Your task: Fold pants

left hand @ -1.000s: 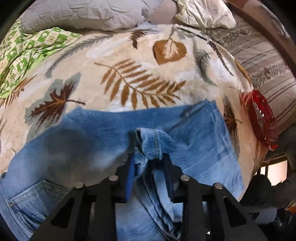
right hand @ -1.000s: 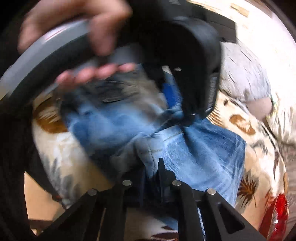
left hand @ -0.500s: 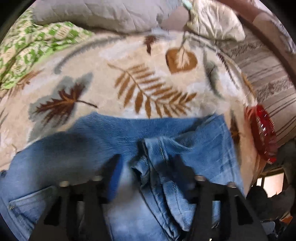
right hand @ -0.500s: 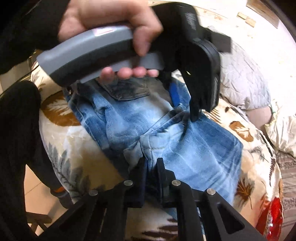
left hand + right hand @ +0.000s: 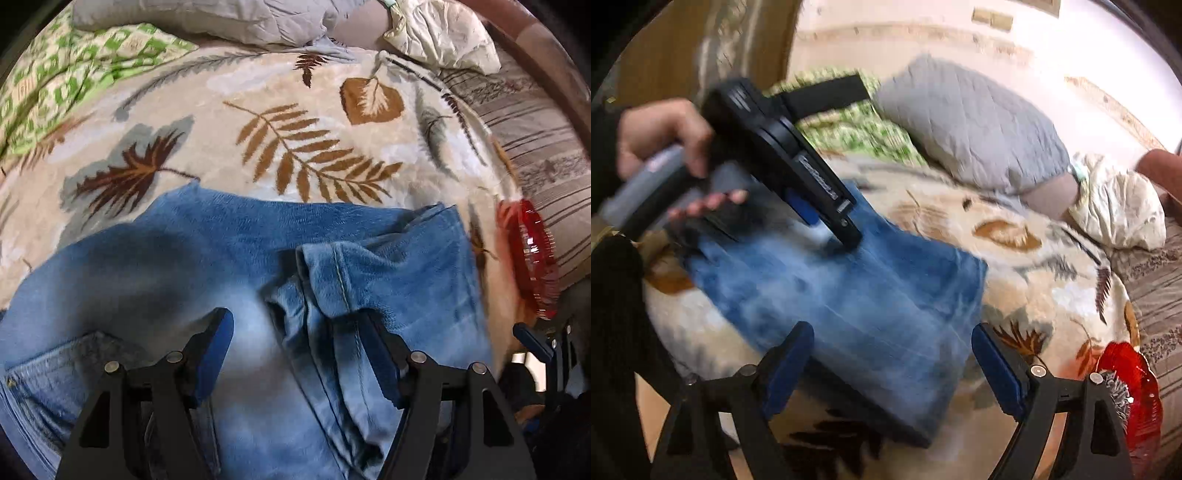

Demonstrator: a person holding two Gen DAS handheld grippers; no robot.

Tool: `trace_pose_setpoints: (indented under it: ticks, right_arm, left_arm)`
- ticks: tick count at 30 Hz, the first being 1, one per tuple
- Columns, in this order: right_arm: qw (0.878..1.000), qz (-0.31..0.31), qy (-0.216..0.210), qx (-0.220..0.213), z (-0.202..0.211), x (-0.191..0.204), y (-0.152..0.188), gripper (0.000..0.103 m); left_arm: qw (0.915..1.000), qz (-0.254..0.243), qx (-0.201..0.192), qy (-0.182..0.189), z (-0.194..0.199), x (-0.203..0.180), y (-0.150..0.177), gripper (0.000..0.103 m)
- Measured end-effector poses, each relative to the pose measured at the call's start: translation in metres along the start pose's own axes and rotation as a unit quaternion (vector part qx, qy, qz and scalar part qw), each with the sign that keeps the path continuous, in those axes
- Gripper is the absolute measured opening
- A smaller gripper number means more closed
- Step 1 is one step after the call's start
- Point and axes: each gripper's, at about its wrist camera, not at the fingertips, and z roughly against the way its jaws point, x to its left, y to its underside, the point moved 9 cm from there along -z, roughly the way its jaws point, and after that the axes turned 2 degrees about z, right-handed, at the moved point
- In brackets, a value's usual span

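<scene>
The left claw [image 5: 299, 354] stood wide over the faded blue denim pants [image 5: 229, 258], its blue-padded fingers [image 5: 218, 339] straddling a bunched ridge of hem and seam without pressing on it; the spread looked like a release, leaving the folded-over leg end to lie where it had been laid. That cloth lay directly under and ahead of this claw, a pocket showing at its lower left. The right claw [image 5: 892, 354] was opening too, its jaws far apart with the near edge of the folded denim showing between them but nothing pinched, which suggested it had also let go so the fold could settle flat. In the right wrist view the pants formed a rough rectangle stretching away from that claw toward a person's hand [image 5: 665, 136] gripping the left tool's grey handle. Beyond both claws the cream plush blanket with brown leaf and fern prints [image 5: 295, 147] covered the bed and gave the pants a broad soft surface to be folded on. A red ridged plastic dish [image 5: 1126, 398] sat just right of the right claw, off the denim. Farther out lay a grey quilted pillow [image 5: 971, 122] and a green patterned cloth [image 5: 55, 74], well clear of the fold.
</scene>
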Motion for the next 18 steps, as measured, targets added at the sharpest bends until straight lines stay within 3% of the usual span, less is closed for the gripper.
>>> trace_pose_setpoints:
  ticks: [2, 3, 4, 5, 6, 9, 11, 13, 15, 16, 18]
  right_arm:
    - [1.000, -0.007, -0.009, 0.025, -0.015, -0.003, 0.009, 0.086]
    - [0.999, -0.012, -0.019, 0.042, -0.022, -0.003, 0.015, 0.078]
    - [0.998, -0.018, -0.024, 0.063, -0.030, -0.001, 0.024, 0.077]
    - [0.997, -0.030, -0.028, 0.060, -0.032, -0.002, 0.024, 0.076]
    - [0.997, -0.037, -0.033, 0.062, -0.033, -0.003, 0.024, 0.075]
    - [0.996, -0.046, -0.040, 0.065, -0.031, -0.006, 0.025, 0.075]
    - [0.996, -0.048, -0.038, 0.064, -0.032, -0.007, 0.024, 0.075]
    - [0.996, -0.048, -0.037, 0.062, -0.032, -0.006, 0.024, 0.075]
    - [0.996, -0.047, -0.037, 0.060, -0.034, -0.005, 0.024, 0.075]
    - [0.996, -0.047, -0.037, 0.060, -0.036, -0.005, 0.024, 0.075]
    - [0.997, -0.047, -0.035, 0.057, -0.035, -0.004, 0.025, 0.076]
  left_arm:
    - [0.9996, -0.021, -0.009, -0.016, -0.004, -0.003, -0.003, 0.066]
    - [0.9989, -0.039, -0.008, -0.026, -0.008, -0.005, -0.003, 0.036]
    - [0.9987, -0.046, -0.003, -0.023, -0.010, -0.006, -0.003, 0.029]
    - [0.9987, -0.046, 0.000, -0.022, -0.010, -0.006, -0.004, 0.028]
    - [0.9987, -0.047, -0.002, -0.016, -0.006, -0.008, -0.006, 0.019]
    - [0.9982, -0.048, -0.036, 0.004, 0.016, -0.012, -0.017, 0.009]
    - [0.9983, -0.046, -0.036, 0.007, 0.019, -0.011, -0.021, 0.009]
    - [0.9987, -0.049, -0.012, -0.012, 0.005, -0.005, -0.016, 0.010]
    - [0.9977, -0.060, 0.002, -0.030, -0.009, -0.001, -0.010, 0.020]
    - [0.9980, -0.059, -0.004, -0.024, -0.009, 0.000, -0.009, 0.020]
    - [0.9994, -0.032, -0.010, -0.010, -0.001, 0.005, -0.008, 0.039]
